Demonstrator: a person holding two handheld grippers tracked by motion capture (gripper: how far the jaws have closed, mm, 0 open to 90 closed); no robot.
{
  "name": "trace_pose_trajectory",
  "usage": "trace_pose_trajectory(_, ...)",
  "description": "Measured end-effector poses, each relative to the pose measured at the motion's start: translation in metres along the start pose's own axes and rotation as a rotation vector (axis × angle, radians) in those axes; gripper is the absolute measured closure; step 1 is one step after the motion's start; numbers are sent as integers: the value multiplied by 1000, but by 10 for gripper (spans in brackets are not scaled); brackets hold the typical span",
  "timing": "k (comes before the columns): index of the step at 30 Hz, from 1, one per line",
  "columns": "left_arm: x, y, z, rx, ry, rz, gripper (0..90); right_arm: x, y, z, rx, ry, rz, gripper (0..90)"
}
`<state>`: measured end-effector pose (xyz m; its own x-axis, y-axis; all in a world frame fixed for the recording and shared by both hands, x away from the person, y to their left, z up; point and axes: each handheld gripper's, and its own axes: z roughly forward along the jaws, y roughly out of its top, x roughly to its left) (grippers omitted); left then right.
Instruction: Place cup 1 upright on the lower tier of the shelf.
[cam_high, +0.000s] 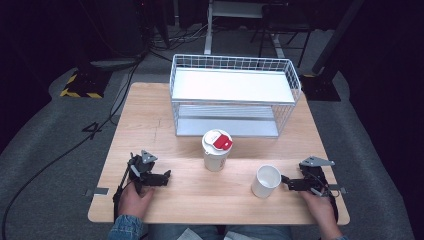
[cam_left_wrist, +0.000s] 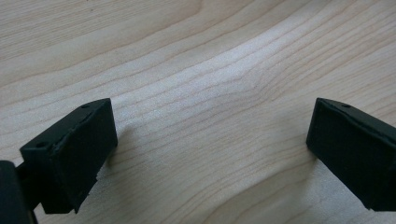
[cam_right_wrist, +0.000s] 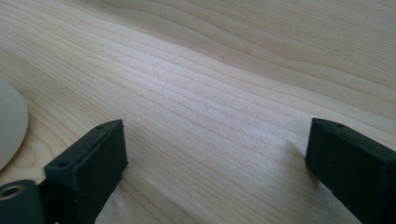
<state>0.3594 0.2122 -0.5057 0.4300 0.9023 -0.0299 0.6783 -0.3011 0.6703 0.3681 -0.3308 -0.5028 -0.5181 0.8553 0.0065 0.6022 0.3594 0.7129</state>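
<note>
Resting apart, both grippers (fingers spread).

We see a matt, pale wooden table with fine grain, a white wire-metal basket, and a smooth matt white cup.

Two cups (one lidded, one open), one wire rack, two tools.

high: above, fwd-down | gripper cams: close on table, shared
</note>
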Motion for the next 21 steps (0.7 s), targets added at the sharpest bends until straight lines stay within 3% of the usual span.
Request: trace_pose_trajectory(21,0,0,0,0,0,0,23,10,0,-37,-117,56,-18,81)
